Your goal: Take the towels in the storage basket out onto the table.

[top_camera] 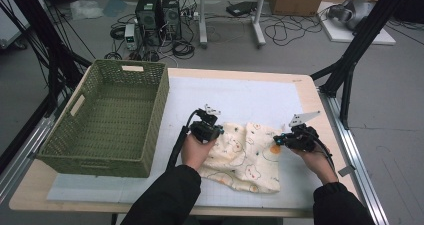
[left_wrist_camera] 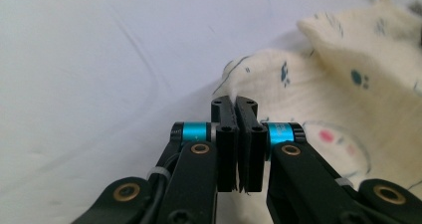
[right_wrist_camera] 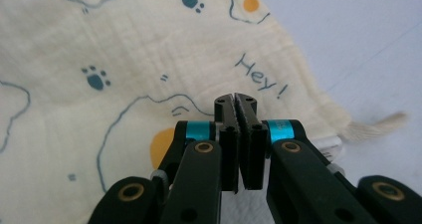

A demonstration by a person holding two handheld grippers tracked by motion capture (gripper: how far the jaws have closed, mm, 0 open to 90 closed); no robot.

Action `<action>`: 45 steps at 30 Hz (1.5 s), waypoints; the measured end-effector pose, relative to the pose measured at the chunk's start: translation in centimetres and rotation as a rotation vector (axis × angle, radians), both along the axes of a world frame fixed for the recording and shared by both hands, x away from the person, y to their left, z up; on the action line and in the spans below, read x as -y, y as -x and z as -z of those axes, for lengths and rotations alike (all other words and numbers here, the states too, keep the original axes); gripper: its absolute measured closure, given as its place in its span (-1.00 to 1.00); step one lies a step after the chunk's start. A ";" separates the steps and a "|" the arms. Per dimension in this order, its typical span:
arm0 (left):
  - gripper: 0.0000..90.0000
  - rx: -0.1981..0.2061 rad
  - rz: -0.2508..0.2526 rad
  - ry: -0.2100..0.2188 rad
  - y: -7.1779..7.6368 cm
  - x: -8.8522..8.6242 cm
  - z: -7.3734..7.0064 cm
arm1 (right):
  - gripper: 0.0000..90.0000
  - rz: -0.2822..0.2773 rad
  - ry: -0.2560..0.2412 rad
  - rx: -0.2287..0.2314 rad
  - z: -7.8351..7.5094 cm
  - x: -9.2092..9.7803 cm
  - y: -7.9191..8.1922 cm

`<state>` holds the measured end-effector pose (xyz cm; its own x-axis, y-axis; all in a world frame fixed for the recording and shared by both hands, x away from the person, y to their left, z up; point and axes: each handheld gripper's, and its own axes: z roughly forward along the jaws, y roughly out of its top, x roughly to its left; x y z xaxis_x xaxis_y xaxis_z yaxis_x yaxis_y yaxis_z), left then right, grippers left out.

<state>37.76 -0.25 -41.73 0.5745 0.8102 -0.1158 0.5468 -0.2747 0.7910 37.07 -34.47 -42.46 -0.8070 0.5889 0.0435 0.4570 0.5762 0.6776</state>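
A cream cloth (top_camera: 245, 157) printed with eggs, paw marks and "Hey!" lies rumpled on the white mat. My left gripper (top_camera: 214, 129) is at its upper left corner; in the left gripper view the jaws (left_wrist_camera: 238, 104) stand shut with the cloth's edge (left_wrist_camera: 298, 84) pinched at their tips. At the cloth's right edge is my right gripper (top_camera: 278, 140). In the right gripper view its jaws (right_wrist_camera: 236, 102) are shut down onto the cloth (right_wrist_camera: 124, 59), close to a hemmed corner with a label (right_wrist_camera: 329, 145).
A green woven basket (top_camera: 155, 115) stands empty on the table's left half, its near wall close to my left forearm. The white mat (top_camera: 240, 97) lies bare behind the cloth. The table's right edge (top_camera: 325, 130) runs just beyond my right hand.
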 end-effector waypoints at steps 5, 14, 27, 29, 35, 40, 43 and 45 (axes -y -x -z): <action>0.93 0.134 -0.142 0.058 -0.8 -2.4 -1.6 | 0.97 0.059 -0.007 0.052 -1.6 -0.4 -2.1; 0.54 0.089 -0.164 0.057 -1.3 -4.3 -1.3 | 0.53 0.085 -0.062 0.060 -2.6 -1.0 -3.3; 0.50 0.055 0.015 -0.042 3.7 -4.2 0.2 | 0.43 -0.149 -0.101 0.002 -0.7 -0.1 5.9; 0.71 0.017 0.029 -0.058 3.8 -4.3 0.8 | 0.52 -0.177 -0.073 -0.034 0.1 -0.5 6.4; 0.99 -0.046 0.066 -0.114 3.5 -4.2 2.2 | 0.98 -0.216 -0.046 -0.084 1.4 -1.4 6.1; 0.99 -0.021 0.016 -0.104 3.0 -4.1 2.5 | 0.99 -0.202 -0.020 -0.062 0.8 -2.3 4.8; 0.99 -0.025 -0.030 -0.072 2.4 -4.6 2.7 | 0.99 -0.179 -0.018 -0.055 0.5 -3.0 3.6; 0.98 -0.009 -0.022 -0.064 2.6 -4.7 2.5 | 0.98 -0.176 0.001 -0.073 0.9 -3.6 3.1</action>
<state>35.20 4.48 -44.18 0.5553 0.8288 -0.0688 0.5606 -0.3119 0.7671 33.96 -30.85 -43.38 -0.8925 0.4386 0.1054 0.3968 0.6523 0.6458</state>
